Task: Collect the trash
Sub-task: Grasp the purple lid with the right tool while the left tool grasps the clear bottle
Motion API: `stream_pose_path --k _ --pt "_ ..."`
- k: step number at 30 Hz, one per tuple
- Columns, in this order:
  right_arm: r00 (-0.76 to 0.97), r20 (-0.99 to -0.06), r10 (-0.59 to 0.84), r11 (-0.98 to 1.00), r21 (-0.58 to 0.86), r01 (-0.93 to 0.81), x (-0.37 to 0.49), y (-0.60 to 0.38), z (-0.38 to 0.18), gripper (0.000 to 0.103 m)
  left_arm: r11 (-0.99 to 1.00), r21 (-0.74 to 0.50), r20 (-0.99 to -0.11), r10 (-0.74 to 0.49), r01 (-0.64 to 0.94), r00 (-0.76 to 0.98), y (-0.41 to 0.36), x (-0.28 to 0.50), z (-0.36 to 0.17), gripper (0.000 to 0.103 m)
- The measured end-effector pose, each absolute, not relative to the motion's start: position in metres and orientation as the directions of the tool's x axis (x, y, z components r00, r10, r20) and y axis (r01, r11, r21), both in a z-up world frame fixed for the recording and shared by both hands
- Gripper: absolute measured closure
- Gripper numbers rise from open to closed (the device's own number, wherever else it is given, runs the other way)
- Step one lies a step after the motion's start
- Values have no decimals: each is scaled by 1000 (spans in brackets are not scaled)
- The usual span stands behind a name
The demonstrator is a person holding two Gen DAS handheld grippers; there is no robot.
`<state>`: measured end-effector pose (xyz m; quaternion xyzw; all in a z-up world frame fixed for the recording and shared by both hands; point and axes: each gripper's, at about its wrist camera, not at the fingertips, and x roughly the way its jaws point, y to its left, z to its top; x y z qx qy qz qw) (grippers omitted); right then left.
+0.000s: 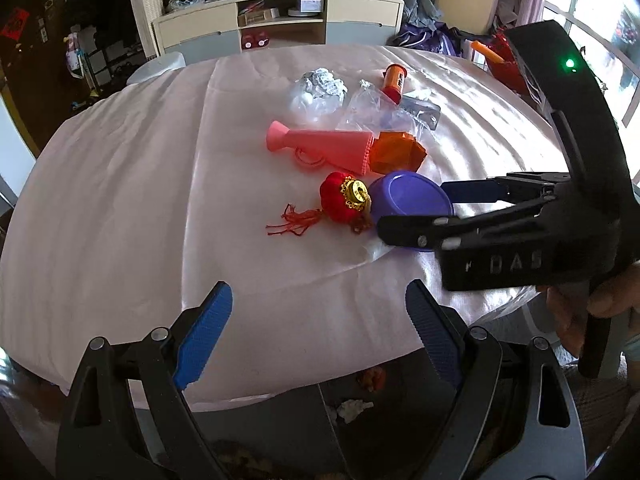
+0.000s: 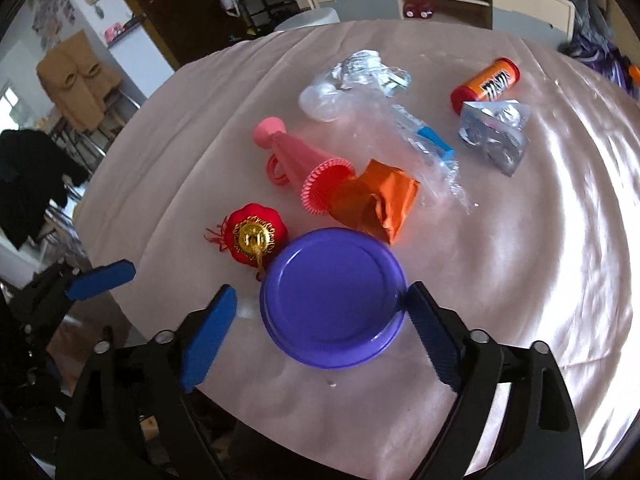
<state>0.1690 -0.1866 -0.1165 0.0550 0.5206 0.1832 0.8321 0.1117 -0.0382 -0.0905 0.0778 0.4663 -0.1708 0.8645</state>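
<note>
A purple plastic lid (image 2: 332, 298) lies on the pink tablecloth (image 2: 520, 280), between the fingers of my open right gripper (image 2: 320, 328); the right finger touches its rim. In the left wrist view the right gripper (image 1: 416, 208) straddles the lid (image 1: 408, 196). My left gripper (image 1: 320, 336) is open and empty over the near table edge. Trash on the cloth: a crumpled orange wrapper (image 2: 376, 200), a clear plastic bag (image 2: 420, 140), crumpled foil (image 2: 360, 68), a silver blister pack (image 2: 494, 132), and an orange can (image 2: 486, 84).
A pink toy horn (image 2: 296, 160) and a red tasselled lantern ornament (image 2: 252, 236) lie next to the lid. Some scraps lie on the floor (image 1: 356, 408) below the table edge. A cabinet (image 1: 280, 20) stands behind the table.
</note>
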Motion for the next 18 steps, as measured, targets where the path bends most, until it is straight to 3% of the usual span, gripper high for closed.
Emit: stream_pose_path --k 5,6,7,8,18 --pt "400 -847 350 929 258 -265 174 -184 -116 11 924 -22 -844 -222 383 488 -44 111 -98 19" --pt "406 -846 345 930 251 -267 174 -184 -116 13 922 -20 -846 -221 386 485 -44 111 -99 19" --pt "425 -848 316 940 219 -262 173 -184 -115 25 922 -19 -848 -221 388 483 -44 110 -100 19" --pt "439 -848 297 946 198 -258 172 -180 -115 27 921 -19 -849 -221 389 480 -44 110 -101 19" --pt "484 -800 355 935 304 -182 165 -233 -89 28 899 -43 -850 -263 436 457 -70 130 -112 19"
